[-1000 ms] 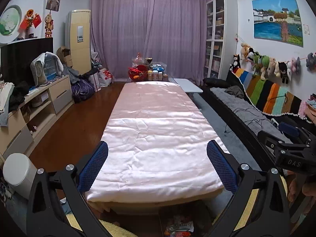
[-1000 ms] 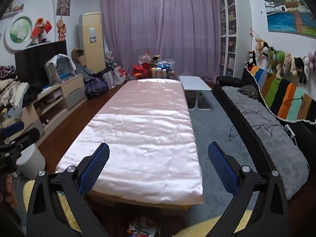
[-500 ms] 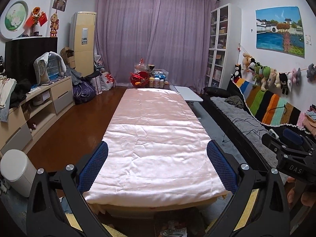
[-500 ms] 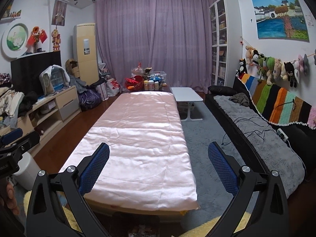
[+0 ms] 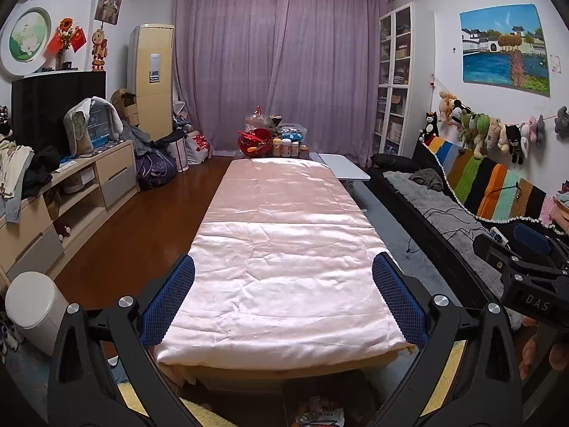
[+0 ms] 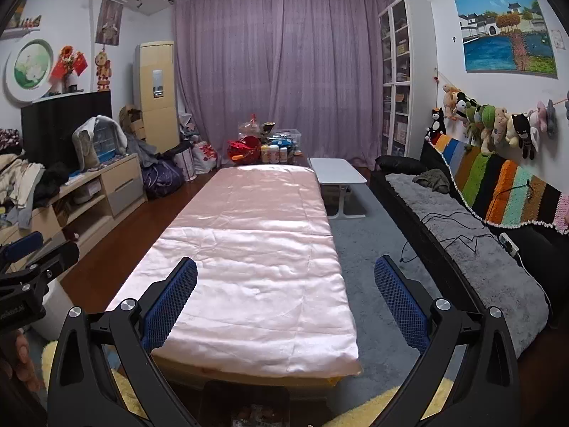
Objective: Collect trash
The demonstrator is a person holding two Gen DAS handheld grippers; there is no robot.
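At the far left of the left wrist view a white lidded bin (image 5: 33, 306) is standing on the floor beside a low cabinet (image 5: 71, 195) that is carrying heaped clothes. Just right of it, the left hand-held gripper (image 5: 283, 299) is hovering with its blue-padded fingers (image 5: 167, 306) spread wide and nothing between them, pointing along a long worktop (image 5: 284, 249) that is lying under a smooth pink satin cloth.

The trash (image 5: 318, 414) is showing at the bottom centre of this view, below the near end of the worktop, in a dark container whose edges are hard to make out. It is appearing as a small heap of crumpled wrappers, pale and silvery with touches of orange and red; only the top of the heap is coming into frame, so single pieces cannot be told apart. In the right wrist view the same spot (image 6: 256, 414) is looking dark and blurred.

The cloth itself is lying bare apart from wrinkles. Beyond the far end of the worktop, a red basket (image 5: 254, 142) and a row of small bottles (image 5: 284, 148) are sitting before the purple curtain (image 5: 277, 71).

Further right, the right hand-held gripper (image 6: 285, 299) is also hanging with its fingers (image 6: 400, 307) parted wide and holding nothing. Its black frame is showing at the right edge of the left wrist view, with a person's fingertips (image 5: 530, 352) curling around the handle. A grey-covered sofa (image 6: 473, 249) with a striped blanket is running along the right wall.
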